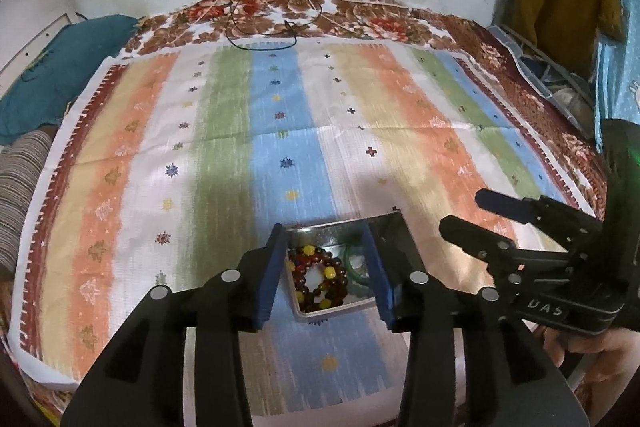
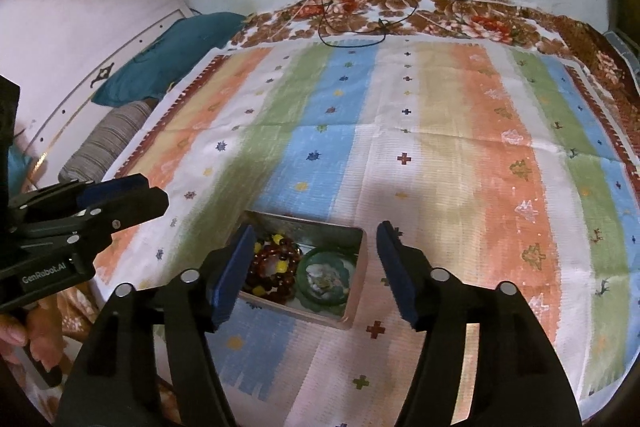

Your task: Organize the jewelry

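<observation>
Both bracelets sit in the small rectangular metal tin (image 2: pixel 354 301): brown-and-yellow beaded bracelet (image 2: pixel 274 265) at nine o'clock of the green bangle (image 2: pixel 326 277). Your left tool (image 1: pixel 326 267) and right tool (image 2: pixel 312 269) gape, holding nothing; next, back away or find its lid.

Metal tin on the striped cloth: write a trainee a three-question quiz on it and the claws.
1. True or false: the metal tin is closed with a lid.
2. Which lies beside the beaded bracelet in the tin? A) green bangle B) watch C) comb
3. Fill in: the right claw holds ____.

Key:
1. False. The tin is open; its contents show.
2. A. The green bangle lies to the bracelet's right.
3. Nothing. It stands open over the tin, as does the left claw, which is also empty.
</observation>
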`<state>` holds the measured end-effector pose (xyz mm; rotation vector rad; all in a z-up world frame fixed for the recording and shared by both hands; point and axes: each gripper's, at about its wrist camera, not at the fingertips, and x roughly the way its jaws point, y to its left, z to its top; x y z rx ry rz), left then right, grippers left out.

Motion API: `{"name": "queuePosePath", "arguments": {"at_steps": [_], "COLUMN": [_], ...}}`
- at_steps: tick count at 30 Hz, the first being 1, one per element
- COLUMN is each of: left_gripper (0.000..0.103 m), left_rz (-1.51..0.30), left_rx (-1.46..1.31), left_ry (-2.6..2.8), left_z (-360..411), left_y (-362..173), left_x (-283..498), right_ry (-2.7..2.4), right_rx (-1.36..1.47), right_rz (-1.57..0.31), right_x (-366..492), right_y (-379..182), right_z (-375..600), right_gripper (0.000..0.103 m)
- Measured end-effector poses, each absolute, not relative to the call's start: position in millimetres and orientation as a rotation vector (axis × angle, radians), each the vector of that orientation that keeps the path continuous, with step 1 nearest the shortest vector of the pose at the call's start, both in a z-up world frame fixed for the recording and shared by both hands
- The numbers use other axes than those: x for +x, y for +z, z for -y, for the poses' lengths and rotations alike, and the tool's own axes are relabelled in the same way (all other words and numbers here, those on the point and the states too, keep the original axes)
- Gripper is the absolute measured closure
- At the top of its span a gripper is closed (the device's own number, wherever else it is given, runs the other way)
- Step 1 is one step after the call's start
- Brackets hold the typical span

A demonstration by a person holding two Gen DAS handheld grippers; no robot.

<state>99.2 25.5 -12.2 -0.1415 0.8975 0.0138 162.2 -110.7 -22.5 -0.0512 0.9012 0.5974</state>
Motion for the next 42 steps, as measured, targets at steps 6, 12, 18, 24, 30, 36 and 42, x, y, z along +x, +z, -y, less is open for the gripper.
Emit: {"name": "queuePosePath", "arguments": {"at_steps": [6,12,18,24,30,36,42], "left_gripper": [0.046,0.029,0.015,0.009,0.006,0.006,0.006], "left_rz": [-0.906,-0.905,-0.893,-0.878,-0.880,-0.854,-0.847], "left_rx": [-0.118,-0.131,-0.128,-0.080,-0.067,-0.049,-0.017], "left_ry": [-0.021,-0.053,-0.063,-0.060,-0.069,-0.049,-0.043], "left_z": [-20.5,-17.4,-15.7,-8.3,-4.0,-1.8,4.0], "left_y": [-14.4,-14.6,-14.6,-15.1,-16.1,-14.0,-14.7], "left_x": [86.7,74.7,62.4,48.9,39.5,32.9,28.4], "right_ry": [0.604,0.622,0.628,0.633,0.667,0.667,0.684], "right_rx": [-0.086,-0.086,-0.091,-0.096,-0.108,-0.100,-0.092], "right_rz": [-0.862,-0.846,-0.833,-0.815,-0.807,-0.778,-0.776], "right_x": [150.3,141.5,132.3,121.9,112.9,104.9,100.8], "right_y": [-16.3,-13.3,-11.6,-10.4,-9.6,-5.3,-4.6], "right_z": [118.7,126.4,134.3,143.3,144.4,152.2,154.7], "right_gripper": [0.027,0.021,0.016,0.009,0.009,0.009,0.009]}}
